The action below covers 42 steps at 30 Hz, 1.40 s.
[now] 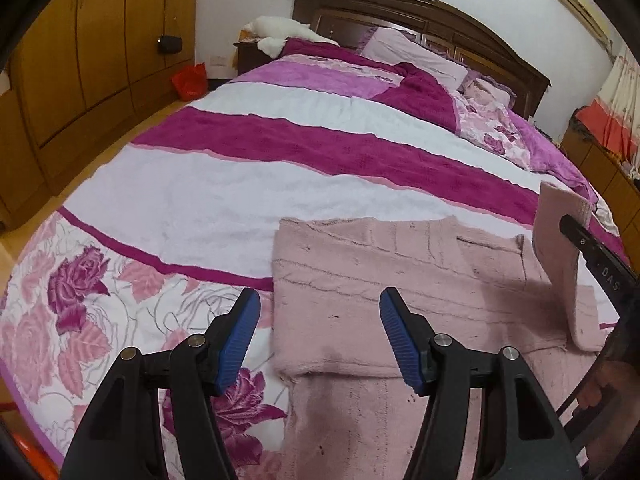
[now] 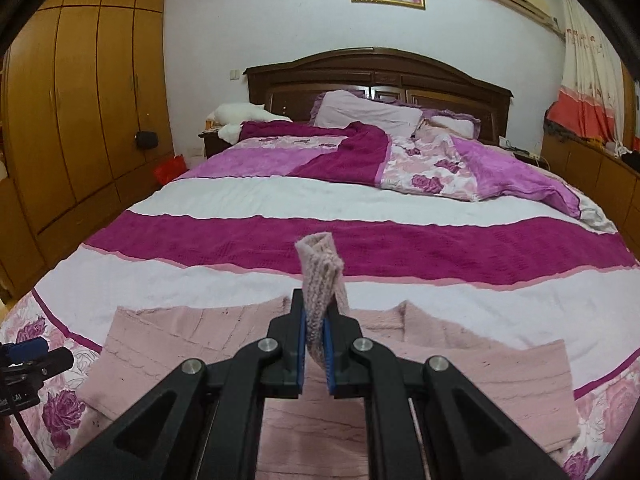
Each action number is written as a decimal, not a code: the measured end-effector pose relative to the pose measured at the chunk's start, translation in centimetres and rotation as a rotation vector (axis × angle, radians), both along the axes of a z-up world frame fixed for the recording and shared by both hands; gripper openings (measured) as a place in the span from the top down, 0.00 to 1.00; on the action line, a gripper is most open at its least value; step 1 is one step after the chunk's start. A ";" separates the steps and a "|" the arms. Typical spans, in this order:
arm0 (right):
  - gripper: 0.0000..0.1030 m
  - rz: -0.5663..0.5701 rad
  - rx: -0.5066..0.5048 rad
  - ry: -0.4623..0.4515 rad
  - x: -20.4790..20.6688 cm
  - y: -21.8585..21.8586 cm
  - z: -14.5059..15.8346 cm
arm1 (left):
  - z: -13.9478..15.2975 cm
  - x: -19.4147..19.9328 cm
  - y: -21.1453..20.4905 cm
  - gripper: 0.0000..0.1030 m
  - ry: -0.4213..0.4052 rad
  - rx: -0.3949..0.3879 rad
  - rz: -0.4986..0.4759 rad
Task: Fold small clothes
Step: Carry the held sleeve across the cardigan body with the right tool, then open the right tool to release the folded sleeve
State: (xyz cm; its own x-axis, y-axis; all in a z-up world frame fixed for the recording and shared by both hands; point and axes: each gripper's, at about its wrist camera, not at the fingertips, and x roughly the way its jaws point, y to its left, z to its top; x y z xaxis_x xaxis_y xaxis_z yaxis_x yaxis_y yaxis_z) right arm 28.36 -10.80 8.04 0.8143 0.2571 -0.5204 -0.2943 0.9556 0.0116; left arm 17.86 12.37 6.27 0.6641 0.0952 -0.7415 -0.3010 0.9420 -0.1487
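Observation:
A small pale pink knit sweater (image 1: 384, 280) lies flat on the bedspread (image 1: 208, 192), partly folded. My left gripper (image 1: 320, 312) hovers open above the sweater's left edge, nothing between its blue pads. My right gripper (image 2: 315, 320) is shut on the sweater's ribbed sleeve cuff (image 2: 320, 276), which stands up out of the jaws. In the left wrist view the held sleeve (image 1: 558, 264) rises at the right, with the right gripper (image 1: 576, 236) pinching it. The sweater body (image 2: 200, 344) spreads beneath the right gripper. The left gripper (image 2: 28, 354) shows at the far left edge of the right wrist view.
The bed (image 2: 360, 248) has white, magenta and floral stripes, with a rumpled purple blanket (image 2: 500, 176) and pillows (image 2: 368, 112) near the dark headboard (image 2: 376, 76). Wooden wardrobes (image 2: 80, 112) line the left wall. A low cabinet (image 2: 592, 168) stands at the right.

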 end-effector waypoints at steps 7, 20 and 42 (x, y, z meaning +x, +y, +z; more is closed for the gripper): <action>0.93 0.057 0.002 -0.021 -0.3 2.1 -0.9 | -0.2 0.2 0.7 0.62 0.016 -0.020 0.014; 0.93 0.183 -0.073 0.055 -1.0 5.7 -5.4 | -0.8 0.8 0.7 0.62 0.046 -0.003 0.020; 0.63 0.143 0.131 0.061 -3.4 -0.7 -4.0 | -1.5 0.9 0.5 0.62 0.073 0.005 0.013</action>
State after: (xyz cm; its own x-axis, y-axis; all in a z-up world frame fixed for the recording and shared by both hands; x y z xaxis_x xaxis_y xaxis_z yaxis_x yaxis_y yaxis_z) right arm 24.96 -11.49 4.07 0.7328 0.4363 -0.5221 -0.4218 0.8934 0.1546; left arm 18.71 12.89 4.77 0.6067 0.1075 -0.7876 -0.3233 0.9385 -0.1209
